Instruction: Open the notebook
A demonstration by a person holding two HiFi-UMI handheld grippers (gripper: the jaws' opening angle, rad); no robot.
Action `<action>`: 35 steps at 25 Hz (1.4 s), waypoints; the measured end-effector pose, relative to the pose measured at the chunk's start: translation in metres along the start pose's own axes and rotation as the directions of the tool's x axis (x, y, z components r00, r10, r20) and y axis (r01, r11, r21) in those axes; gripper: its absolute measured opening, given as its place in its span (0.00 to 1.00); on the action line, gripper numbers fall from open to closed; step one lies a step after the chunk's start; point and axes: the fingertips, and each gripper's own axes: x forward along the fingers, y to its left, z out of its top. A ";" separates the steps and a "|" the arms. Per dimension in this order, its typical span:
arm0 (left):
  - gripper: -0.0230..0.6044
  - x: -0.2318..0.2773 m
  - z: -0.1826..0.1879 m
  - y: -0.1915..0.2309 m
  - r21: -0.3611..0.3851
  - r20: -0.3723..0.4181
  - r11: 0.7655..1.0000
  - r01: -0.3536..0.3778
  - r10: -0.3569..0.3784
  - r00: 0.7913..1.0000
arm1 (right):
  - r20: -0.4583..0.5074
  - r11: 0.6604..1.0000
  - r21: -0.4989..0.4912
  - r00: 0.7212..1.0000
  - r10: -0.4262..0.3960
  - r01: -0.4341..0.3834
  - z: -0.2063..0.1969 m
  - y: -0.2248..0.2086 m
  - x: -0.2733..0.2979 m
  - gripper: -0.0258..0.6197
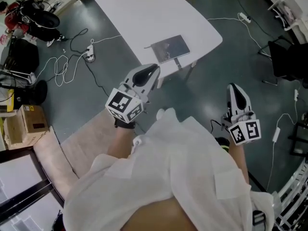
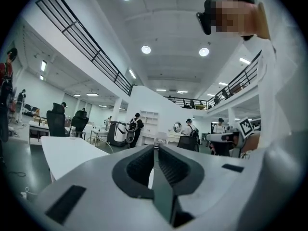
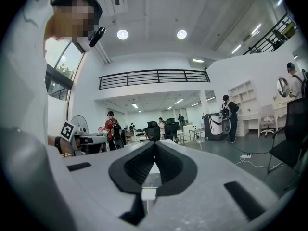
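Note:
The notebook is a closed grey book lying near the front edge of the white table in the head view. My left gripper is held in the air short of the table's near edge, pointing toward it, shut and empty. My right gripper hangs over the floor, right of the table and well away from the notebook, also shut with nothing in it. In the left gripper view the shut jaws point level past the table. The right gripper view's jaws meet at the tips.
White cables and a power strip lie on the floor left of the table. A black chair stands at the right, cardboard boxes at the left. Several people and desks fill the hall beyond in both gripper views.

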 end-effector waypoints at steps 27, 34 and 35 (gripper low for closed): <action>0.08 0.145 -0.040 0.080 0.043 -0.191 0.986 0.162 -0.151 0.970 | -0.020 0.999 0.013 0.999 -0.030 0.030 0.006 -0.074 0.128 0.05; 0.08 0.180 -0.078 0.084 0.068 -0.315 0.972 0.223 -0.191 0.929 | -0.037 1.000 0.004 0.999 -0.014 0.014 0.000 -0.086 0.139 0.05; 0.08 0.184 -0.084 0.085 0.069 -0.334 0.970 0.233 -0.197 0.922 | -0.043 1.000 0.002 0.999 -0.014 0.014 -0.002 -0.087 0.140 0.05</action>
